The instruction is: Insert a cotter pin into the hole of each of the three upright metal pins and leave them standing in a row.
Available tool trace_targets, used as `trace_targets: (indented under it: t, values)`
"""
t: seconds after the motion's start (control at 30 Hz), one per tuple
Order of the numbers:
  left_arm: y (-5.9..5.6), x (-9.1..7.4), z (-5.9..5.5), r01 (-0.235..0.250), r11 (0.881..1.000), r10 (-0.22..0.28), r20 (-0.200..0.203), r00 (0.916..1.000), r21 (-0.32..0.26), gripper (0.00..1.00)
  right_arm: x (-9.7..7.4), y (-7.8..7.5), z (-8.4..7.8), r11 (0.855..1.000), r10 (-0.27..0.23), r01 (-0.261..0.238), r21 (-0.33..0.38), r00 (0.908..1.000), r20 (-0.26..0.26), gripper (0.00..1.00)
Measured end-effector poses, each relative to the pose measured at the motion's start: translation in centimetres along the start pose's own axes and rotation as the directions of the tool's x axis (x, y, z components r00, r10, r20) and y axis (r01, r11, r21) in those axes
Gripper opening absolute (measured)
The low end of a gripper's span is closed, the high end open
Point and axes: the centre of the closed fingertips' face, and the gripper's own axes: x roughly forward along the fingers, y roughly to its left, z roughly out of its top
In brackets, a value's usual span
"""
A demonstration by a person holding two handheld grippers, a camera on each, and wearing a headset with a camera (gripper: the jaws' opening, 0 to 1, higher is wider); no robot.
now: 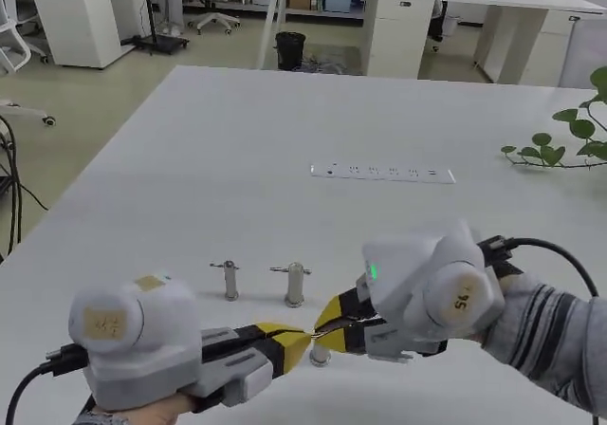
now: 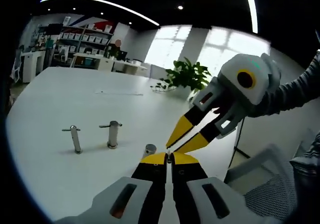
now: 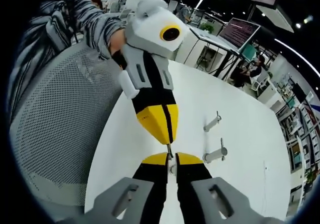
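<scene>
Pinching one cotter pin [image 3: 169, 150] tip to tip, our left tongs [image 1: 303, 339] and right tongs [image 1: 321, 324] were both shut on it just above the third metal pin [image 1: 321, 356] on the bench [image 1: 285, 140].

Quantity on the table [image 1: 190, 169]: three upright pins, at left [image 1: 229, 283], middle [image 1: 295, 287] and just below the gripper tips [image 1: 321, 357]. There are three cotter pins: one through the left pin's head [image 1: 222, 266], one through the middle pin's head [image 1: 282, 269], and one [image 3: 169, 150] between the tips of the grippers. There are two grippers, left [image 1: 305, 341] and right [image 1: 321, 323], plus one power strip [image 1: 382, 172] and one plant [image 1: 569, 140].
</scene>
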Motion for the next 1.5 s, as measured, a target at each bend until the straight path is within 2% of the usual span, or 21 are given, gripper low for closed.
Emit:
trace_targets:
  t: [0.03,0.13,0.27,0.4,0.63,0.9,1.0,1.2,1.27,1.4,1.5]
  values:
    - [-0.2,-0.1,-0.2,0.012,0.999,-0.012,-0.01,0.9999,0.033,0.0,0.0,0.1,-0.1,1.0,0.007,-0.007,0.013,1.0,0.004,0.0]
    - [-0.7,-0.3,-0.4,0.035,0.996,-0.034,-0.019,0.9993,0.08,0.0,0.0,0.7,-0.2,0.997,0.044,-0.045,0.063,0.9987,0.024,0.03]
    - [-1.1,-0.5,-0.8,0.068,0.99,-0.064,-0.035,0.9973,0.125,0.0,0.0,1.6,-0.2,0.988,0.093,-0.099,0.116,0.9941,0.057,0.03]
    - [-1.7,-0.8,-1.0,0.103,0.982,-0.097,-0.046,0.9943,0.16,0.0,0.1,2.5,-0.3,0.981,0.129,-0.137,0.136,0.9896,0.063,0.04]
    - [-2.7,-1.1,-1.4,0.168,0.966,-0.158,-0.065,0.9853,0.197,0.0,0.1,3.8,0.0,0.967,0.183,-0.196,0.162,0.979,0.091,0.02]
    - [-3.5,-1.3,-1.6,0.224,0.955,-0.214,-0.071,0.9742,0.192,0.0,0.0,5.0,0.1,0.958,0.23,-0.243,0.152,0.9679,0.102,0.0]
    - [-3.5,-1.2,-1.7,0.225,0.955,-0.214,-0.076,0.9738,0.191,0.0,-0.1,5.1,0.1,0.962,0.23,-0.24,0.127,0.9689,0.092,0.0]
    - [-3.1,-0.9,-1.5,0.187,0.96,-0.177,-0.067,0.982,0.206,0.01,-0.2,4.5,-0.1,0.979,0.188,-0.193,0.068,0.9797,0.07,0.0]
    - [-2.8,-0.8,-1.5,0.167,0.961,-0.155,-0.07,0.9854,0.219,0.02,-0.2,4.2,-0.1,0.982,0.172,-0.177,0.067,0.9826,0.069,0.0]
    - [-2.4,-0.6,-1.7,0.141,0.961,-0.126,-0.079,0.9889,0.237,0.11,-0.2,3.1,-0.5,0.988,0.125,-0.13,0.08,0.9899,0.067,0.0]
    - [-2.1,-0.3,-1.9,0.122,0.963,-0.103,-0.089,0.9907,0.239,0.12,-0.4,2.3,-1.0,0.991,0.097,-0.102,0.088,0.9936,0.058,0.0]
